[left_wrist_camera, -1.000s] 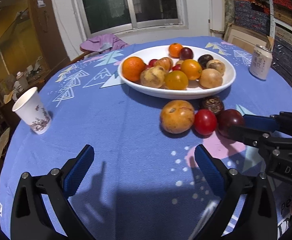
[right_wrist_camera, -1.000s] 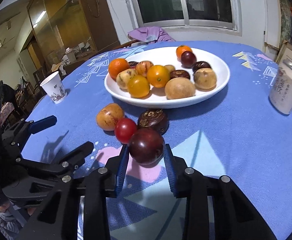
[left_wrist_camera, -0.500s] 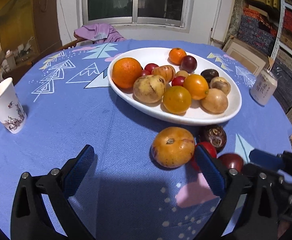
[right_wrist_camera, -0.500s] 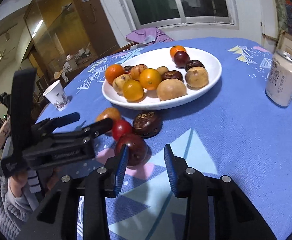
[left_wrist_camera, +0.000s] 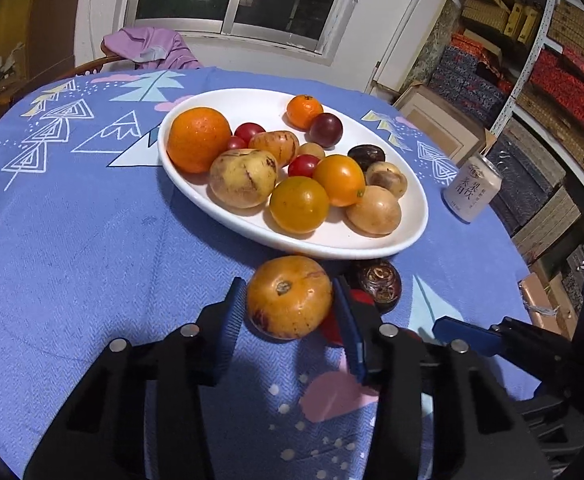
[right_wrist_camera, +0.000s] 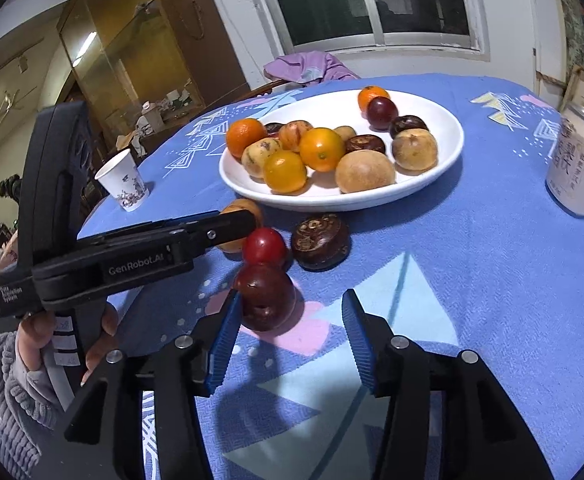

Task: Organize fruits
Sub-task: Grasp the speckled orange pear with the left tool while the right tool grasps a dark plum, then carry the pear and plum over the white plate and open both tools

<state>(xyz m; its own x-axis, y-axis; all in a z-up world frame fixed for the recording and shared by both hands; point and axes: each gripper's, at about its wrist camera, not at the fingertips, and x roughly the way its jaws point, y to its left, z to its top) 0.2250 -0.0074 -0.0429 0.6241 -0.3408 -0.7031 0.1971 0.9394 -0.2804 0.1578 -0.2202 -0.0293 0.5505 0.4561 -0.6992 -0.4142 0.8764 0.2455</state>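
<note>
My left gripper (left_wrist_camera: 287,281) is closing its jaws on an orange-brown round fruit (left_wrist_camera: 287,308) lying on the blue tablecloth just before the white plate (left_wrist_camera: 372,242); both blue pads touch its sides. Behind it sit a red tomato (right_wrist_camera: 263,246) and a dark wrinkled fruit (right_wrist_camera: 320,241). My right gripper (right_wrist_camera: 292,296) is opening. A dark red plum (right_wrist_camera: 265,296) rests on the cloth against its left pad, and the right pad stands clear of it. The plate (right_wrist_camera: 446,156) holds several oranges, tomatoes, plums and brown fruits.
A drink can (right_wrist_camera: 576,164) stands right of the plate, a paper cup (right_wrist_camera: 123,184) to its left. A purple cloth (left_wrist_camera: 147,48) hangs on a chair beyond the table. Shelves of boxes (left_wrist_camera: 552,80) line the right wall. A hand (right_wrist_camera: 95,340) holds the left gripper's handle.
The left gripper came forward to the orange-brown fruit and its wide jaws closed around it. The right gripper's jaws spread and released the dark red plum, which now lies by the left pad.
</note>
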